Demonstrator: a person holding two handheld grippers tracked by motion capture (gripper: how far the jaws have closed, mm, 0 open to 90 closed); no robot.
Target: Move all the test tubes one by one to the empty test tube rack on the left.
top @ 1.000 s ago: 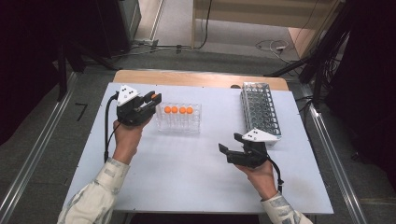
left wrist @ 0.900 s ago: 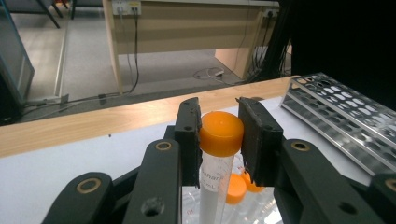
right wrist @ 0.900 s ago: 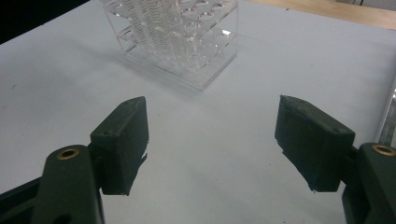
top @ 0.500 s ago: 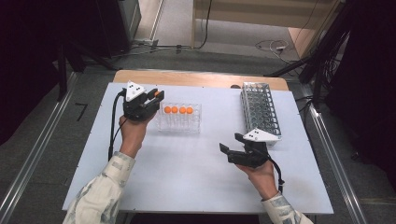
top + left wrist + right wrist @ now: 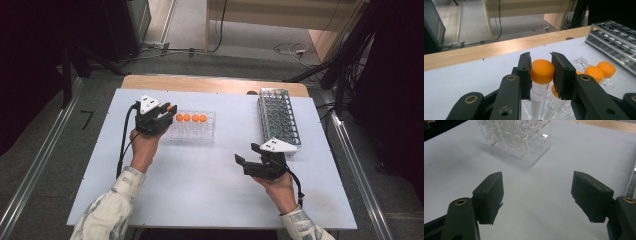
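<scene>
The left gripper [image 5: 541, 72] is clamped on an orange-capped tube [image 5: 541, 82] at the 9 o'clock end of the clear rack [image 5: 192, 131]. The right gripper [image 5: 537, 195], jaws wide and holding nothing, hovers over the worktop [image 5: 200, 185] at 4 o'clock of that rack.

tube cap [image 5: 542, 70]: orange | clear rack [image 5: 193, 129] | table [image 5: 200, 185]: pale grey | metal rack [image 5: 278, 118]: silver

A lab-style test bench: a clear rack [image 5: 192, 131] of orange-capped sample tubes [image 5: 190, 118] and a metal tube rack [image 5: 278, 120] sit on a white tabletop [image 5: 200, 185], with aluminium rails [image 5: 37, 165], trailing cables [image 5: 292, 49] and dark equipment around it on a grey floor
</scene>
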